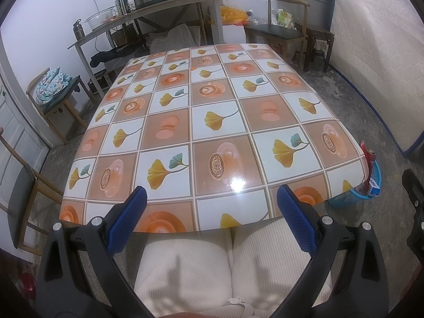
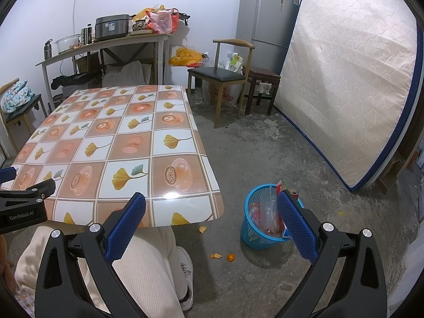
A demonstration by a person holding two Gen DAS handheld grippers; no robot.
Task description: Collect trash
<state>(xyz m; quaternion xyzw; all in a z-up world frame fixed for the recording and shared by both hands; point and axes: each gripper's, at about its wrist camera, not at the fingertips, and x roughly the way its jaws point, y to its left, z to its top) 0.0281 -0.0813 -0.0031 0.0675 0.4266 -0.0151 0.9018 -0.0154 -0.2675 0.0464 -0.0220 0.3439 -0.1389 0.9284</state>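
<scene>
We see a mattress (image 2: 352, 79) leaning upright at 2 o'clock, with a fridge (image 2: 267, 18) just beside it at 1 o'clock. A chair (image 2: 220, 75) and a stool (image 2: 262, 75) stand before the fridge. At 11 o'clock a side bench (image 2: 106, 45) against the wall bears a cooker (image 2: 111, 27), a bowl (image 2: 67, 43), a flask (image 2: 48, 49) and bags (image 2: 161, 20). Another chair (image 1: 57, 98) at 9 o'clock holds a floral bundle (image 1: 51, 83).

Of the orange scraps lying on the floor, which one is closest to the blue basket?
The small rounded orange piece, the rightmost of the three. The flat peel scrap lies just to its left, and another scrap sits by the table edge, both farther from the blue basket.
</scene>
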